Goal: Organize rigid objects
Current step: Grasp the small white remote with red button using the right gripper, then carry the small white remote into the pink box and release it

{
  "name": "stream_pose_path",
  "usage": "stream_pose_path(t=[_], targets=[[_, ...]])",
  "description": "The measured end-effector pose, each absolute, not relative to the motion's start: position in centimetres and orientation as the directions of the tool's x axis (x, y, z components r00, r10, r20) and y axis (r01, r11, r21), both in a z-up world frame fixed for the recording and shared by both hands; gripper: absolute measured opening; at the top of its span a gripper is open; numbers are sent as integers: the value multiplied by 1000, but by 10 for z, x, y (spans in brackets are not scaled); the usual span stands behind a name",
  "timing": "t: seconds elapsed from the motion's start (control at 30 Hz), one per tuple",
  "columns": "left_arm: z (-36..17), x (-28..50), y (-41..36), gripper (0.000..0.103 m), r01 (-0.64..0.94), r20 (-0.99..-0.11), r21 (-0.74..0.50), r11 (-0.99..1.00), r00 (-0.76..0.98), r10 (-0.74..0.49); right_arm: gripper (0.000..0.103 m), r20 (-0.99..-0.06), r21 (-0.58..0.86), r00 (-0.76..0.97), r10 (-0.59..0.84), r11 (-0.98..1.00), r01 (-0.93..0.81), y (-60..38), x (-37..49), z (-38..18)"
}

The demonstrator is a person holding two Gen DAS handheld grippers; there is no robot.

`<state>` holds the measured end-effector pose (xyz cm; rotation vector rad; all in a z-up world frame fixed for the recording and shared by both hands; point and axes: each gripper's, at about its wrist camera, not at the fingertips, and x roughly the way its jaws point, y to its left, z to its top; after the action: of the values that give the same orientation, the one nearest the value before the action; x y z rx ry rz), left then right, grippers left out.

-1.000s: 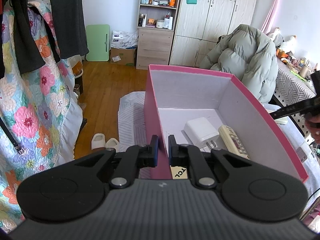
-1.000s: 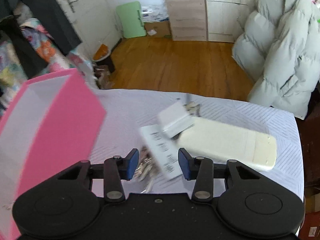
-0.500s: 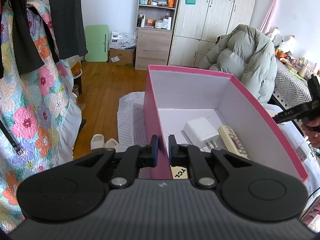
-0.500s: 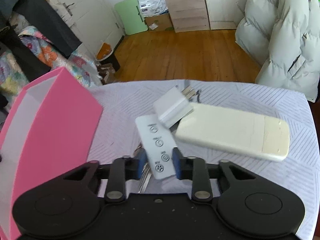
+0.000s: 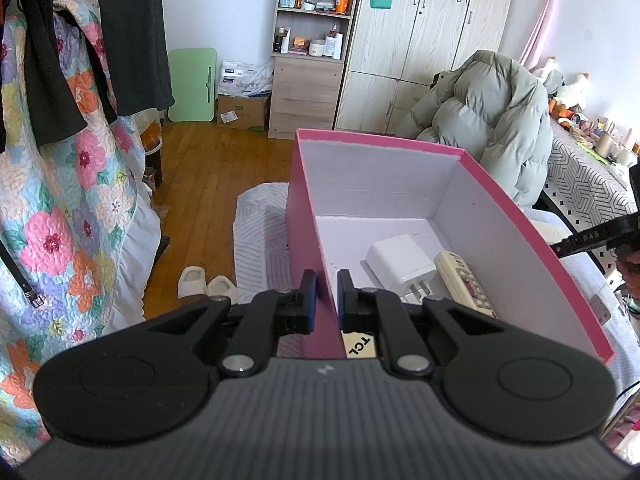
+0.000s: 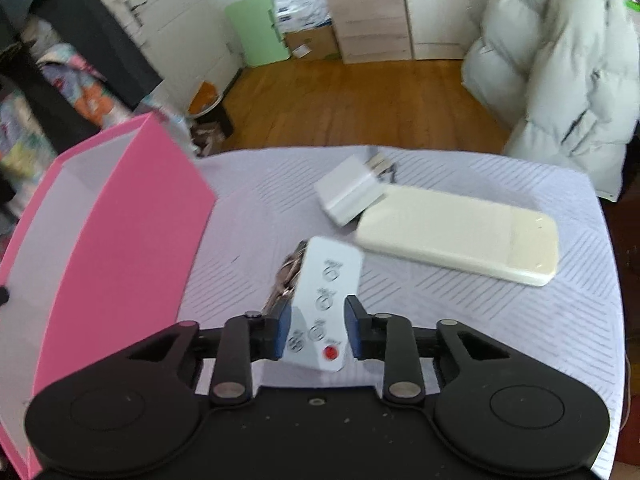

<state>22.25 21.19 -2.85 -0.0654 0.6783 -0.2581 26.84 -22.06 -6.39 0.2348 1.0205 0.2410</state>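
Note:
My left gripper (image 5: 323,294) is shut on the near wall of the pink box (image 5: 516,232) and holds it. Inside the box lie a white charger (image 5: 400,262) and a cream remote (image 5: 466,286). My right gripper (image 6: 316,330) is shut on a small white remote with a red button (image 6: 326,300), lifted just above the table. A bunch of keys (image 6: 286,276) lies under its left side. A white adapter (image 6: 350,194) and a large cream power bank (image 6: 460,236) lie further on the table. The pink box (image 6: 120,248) stands at the left.
The table carries a white striped cloth (image 6: 500,320). A grey puffer jacket (image 6: 568,80) hangs past its far right corner. A floral quilt (image 5: 60,200) hangs at the left, with slippers (image 5: 206,286) on the wooden floor. The right gripper's arm (image 5: 596,236) shows beyond the box.
My right gripper has closed on the small white remote and raised its front end off the cloth; the view has pulled back slightly. The left gripper still holds the box wall.

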Motion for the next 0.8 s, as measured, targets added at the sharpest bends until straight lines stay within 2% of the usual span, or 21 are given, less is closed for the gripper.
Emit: stream_pose_path(t=[0.33, 0.47, 0.8], targets=[[-29, 222, 212, 9, 215, -612, -144, 966, 748, -257, 54, -835, 240, 479, 270, 963, -124, -202, 281, -81], [-31, 222, 210, 9, 216, -613, -144, 966, 746, -258, 44, -846, 179, 490, 208, 978, -106, -196, 276, -78], [-33, 222, 209, 9, 215, -615, -148, 965, 745, -260, 44, -814, 262, 524, 252, 964, -56, -196, 244, -63]])
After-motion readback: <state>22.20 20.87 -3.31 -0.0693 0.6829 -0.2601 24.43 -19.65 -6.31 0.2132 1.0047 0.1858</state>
